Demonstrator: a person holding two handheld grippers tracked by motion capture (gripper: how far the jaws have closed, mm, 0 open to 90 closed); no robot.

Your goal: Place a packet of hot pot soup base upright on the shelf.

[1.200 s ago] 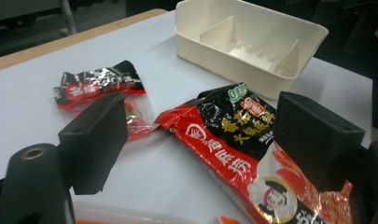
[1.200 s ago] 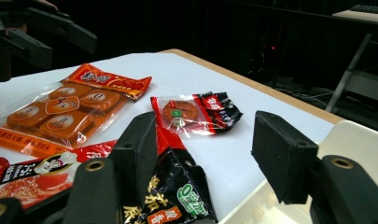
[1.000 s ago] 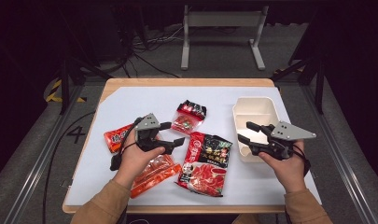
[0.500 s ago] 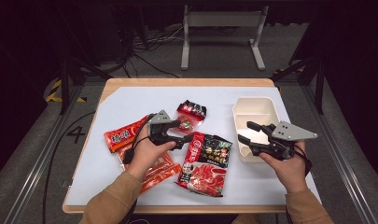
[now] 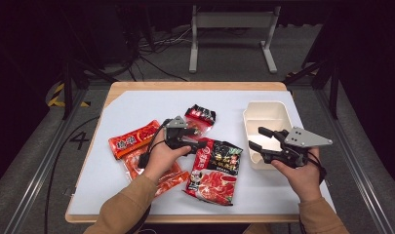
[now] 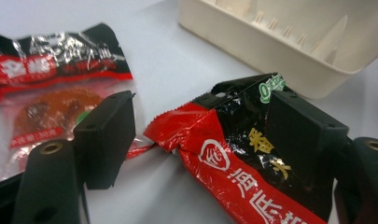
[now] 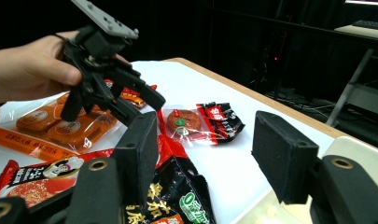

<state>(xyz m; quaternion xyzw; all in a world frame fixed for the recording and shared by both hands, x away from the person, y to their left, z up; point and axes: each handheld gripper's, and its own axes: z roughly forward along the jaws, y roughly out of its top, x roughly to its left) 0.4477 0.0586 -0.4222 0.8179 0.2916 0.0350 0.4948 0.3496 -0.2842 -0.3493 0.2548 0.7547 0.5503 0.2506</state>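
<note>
The left tool (image 5: 197, 142) is seen low over the tabletop (image 5: 136, 105), its jaws apart on either side of the top corner of the large red-and-black packet (image 5: 214, 168); the jaws have just been closing, and in the left gripper view the packet's crumpled corner (image 6: 186, 128) lies between them w/ a clear gap to the left pad, so it is not yet clamped – contact at the right pad can't be told. The packet lies flat near the front-centre of the tabletop, just beside the cream bin (image 5: 263, 117) on its left. A small red-black snack pack (image 5: 201, 117) is seen just behind the left tool, approx. touching the big packet's upper corner. An orange-red packet (image 5: 134, 139) and a clear packet of orange pieces (image 5: 168, 173) lie to the left, partly under the left hand (image 5: 161, 158). The right tool (image 5: 259, 140) is held above the bin's front-left corner – jaws spread, nothing between them; in the right gripper view its pads are seen wide apart w/ the packet (image 7: 177, 186) below and the left tool (image 7: 144, 105) farther off.
</note>
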